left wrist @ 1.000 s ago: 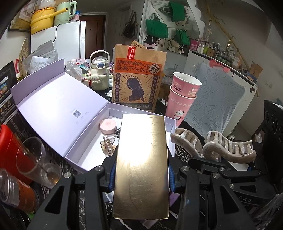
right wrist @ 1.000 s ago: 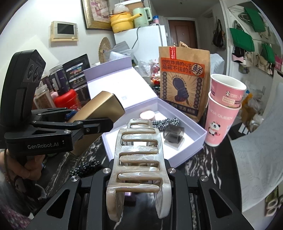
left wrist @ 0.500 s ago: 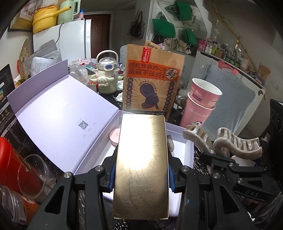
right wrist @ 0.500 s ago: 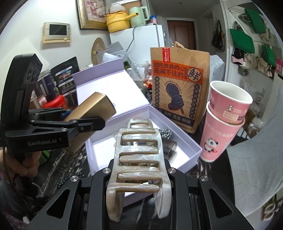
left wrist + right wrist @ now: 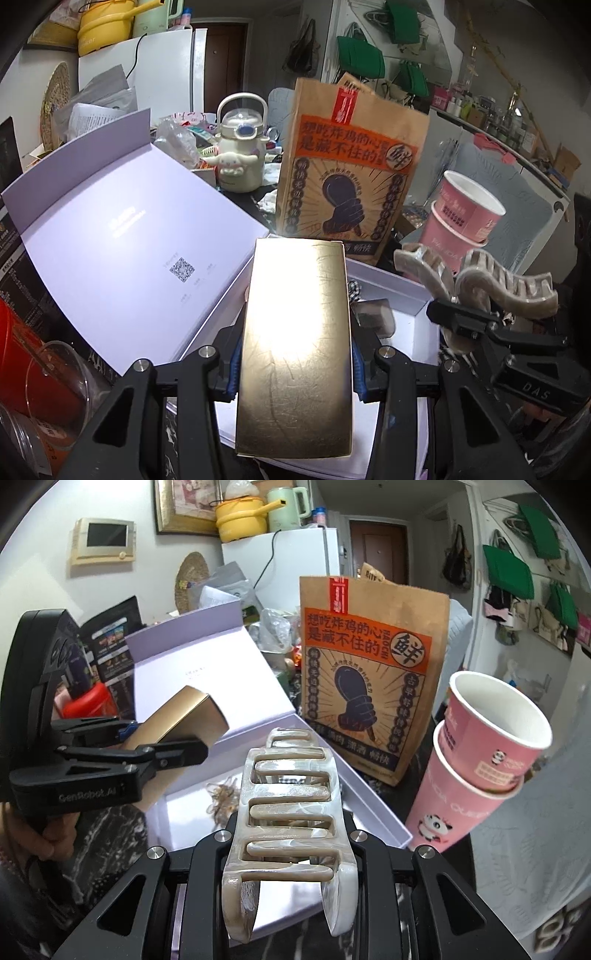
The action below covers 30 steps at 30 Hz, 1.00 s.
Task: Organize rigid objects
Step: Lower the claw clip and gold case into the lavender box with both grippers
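Note:
My left gripper [image 5: 293, 365] is shut on a flat gold box [image 5: 295, 343], held above the near end of an open lilac gift box [image 5: 399, 291]. The gold box [image 5: 181, 720] and left gripper [image 5: 162, 753] also show at the left of the right wrist view. My right gripper [image 5: 291, 853] is shut on a beige marbled hair claw [image 5: 291, 812], over the gift box's near right corner [image 5: 384, 823]. The claw [image 5: 491, 291] hangs right of the gold box. Inside the box lie an amber clip [image 5: 221, 797] and a dark clip [image 5: 376, 317].
The raised lilac lid [image 5: 122, 251] leans back at the left. A brown paper bag [image 5: 369, 686] stands behind the box, stacked pink paper cups [image 5: 476, 768] to its right. A red container [image 5: 18, 354] and clear cup [image 5: 62, 387] sit at the near left. A cream kettle [image 5: 240, 147] stands behind.
Both grippers have moved forward over the gift box with their loads still held. The paper bag and cups look larger and closer; the box's near end now lies under the gold box.

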Each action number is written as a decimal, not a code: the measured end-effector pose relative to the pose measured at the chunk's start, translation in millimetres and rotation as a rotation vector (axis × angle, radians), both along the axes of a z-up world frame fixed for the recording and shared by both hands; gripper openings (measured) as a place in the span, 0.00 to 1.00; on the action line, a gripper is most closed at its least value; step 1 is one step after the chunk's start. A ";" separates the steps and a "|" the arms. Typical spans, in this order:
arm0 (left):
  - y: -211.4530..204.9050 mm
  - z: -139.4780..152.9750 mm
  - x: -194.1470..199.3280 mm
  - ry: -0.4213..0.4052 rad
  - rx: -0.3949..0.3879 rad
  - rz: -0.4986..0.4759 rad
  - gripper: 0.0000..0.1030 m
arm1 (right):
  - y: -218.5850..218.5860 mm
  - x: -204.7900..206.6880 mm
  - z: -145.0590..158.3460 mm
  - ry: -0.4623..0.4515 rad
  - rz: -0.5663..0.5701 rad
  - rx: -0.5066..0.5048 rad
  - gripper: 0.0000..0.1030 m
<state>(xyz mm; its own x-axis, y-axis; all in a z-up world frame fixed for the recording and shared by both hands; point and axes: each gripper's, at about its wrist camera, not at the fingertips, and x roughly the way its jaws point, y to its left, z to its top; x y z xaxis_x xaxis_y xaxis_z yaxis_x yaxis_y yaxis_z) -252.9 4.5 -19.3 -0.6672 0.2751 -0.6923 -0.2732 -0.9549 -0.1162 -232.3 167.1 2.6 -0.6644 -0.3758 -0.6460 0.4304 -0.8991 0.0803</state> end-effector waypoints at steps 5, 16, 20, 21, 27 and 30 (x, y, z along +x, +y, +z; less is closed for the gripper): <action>1.7 -14.1 -6.9 -0.040 -0.007 -0.013 0.42 | -4.4 -9.3 -13.7 -0.039 0.011 0.001 0.25; 7.5 -30.3 -11.5 -0.110 -0.046 -0.033 0.42 | -13.0 -11.3 -43.3 -0.119 0.029 0.005 0.25; 10.0 -35.6 -10.3 -0.133 -0.059 -0.040 0.42 | -12.7 -13.3 -48.6 -0.132 0.022 0.009 0.25; 11.1 -37.6 -10.2 -0.141 -0.067 -0.041 0.42 | -13.6 -13.9 -50.8 -0.136 0.020 0.013 0.25; 13.7 -48.2 -9.8 -0.179 -0.087 -0.037 0.42 | -14.7 -12.6 -59.6 -0.137 0.013 0.049 0.25; 17.4 -53.3 -8.8 -0.199 -0.100 -0.040 0.42 | -15.2 -12.7 -65.4 -0.159 0.017 0.058 0.25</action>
<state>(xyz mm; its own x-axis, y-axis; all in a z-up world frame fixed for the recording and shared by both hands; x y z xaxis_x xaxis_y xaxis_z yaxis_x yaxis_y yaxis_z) -261.7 21.8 -72.6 -0.5050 0.2219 -0.8341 -0.2919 -0.9534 -0.0769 -245.0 151.9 -62.8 -0.5463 -0.3447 -0.7634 0.4315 -0.8970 0.0962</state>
